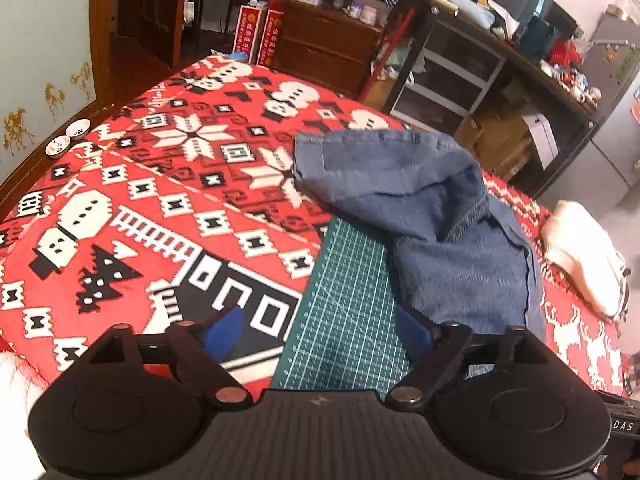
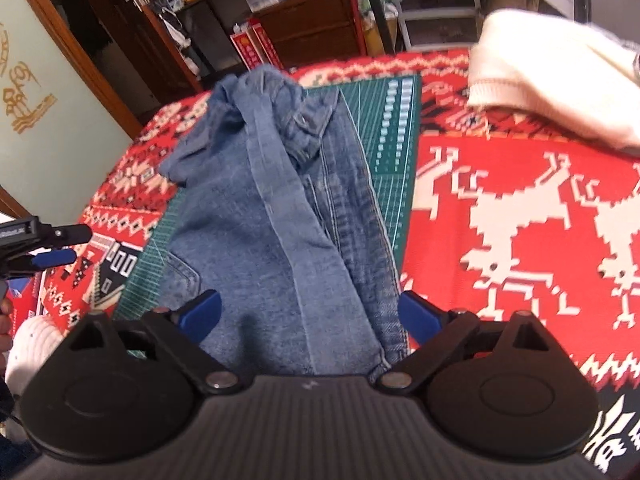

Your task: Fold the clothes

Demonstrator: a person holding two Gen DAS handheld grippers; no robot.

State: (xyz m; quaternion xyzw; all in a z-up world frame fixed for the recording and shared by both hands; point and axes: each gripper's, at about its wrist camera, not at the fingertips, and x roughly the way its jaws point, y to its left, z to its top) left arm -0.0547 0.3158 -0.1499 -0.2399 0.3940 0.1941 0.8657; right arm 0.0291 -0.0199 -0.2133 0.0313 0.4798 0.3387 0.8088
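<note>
red patterned blanket [image 1: 160, 208], green cutting mat [image 1: 352, 304], two small bowls [image 1: 68, 138] at the edge

One pair of blue jeans [image 1: 440, 216] lies crumpled mid-frame in the left wrist view, on one green cutting mat [image 1: 348, 300]. One red patterned blanket [image 1: 160, 200] covers the surface. One cream knit garment [image 1: 580, 256] sits at the right edge. Two small white bowls [image 1: 68, 138] stand at the left edge. Two red boxes [image 1: 262, 36] stand upright near the top centre. Two grippers show: the left gripper [image 1: 320, 326] and the right gripper [image 2: 310, 314].
</note>
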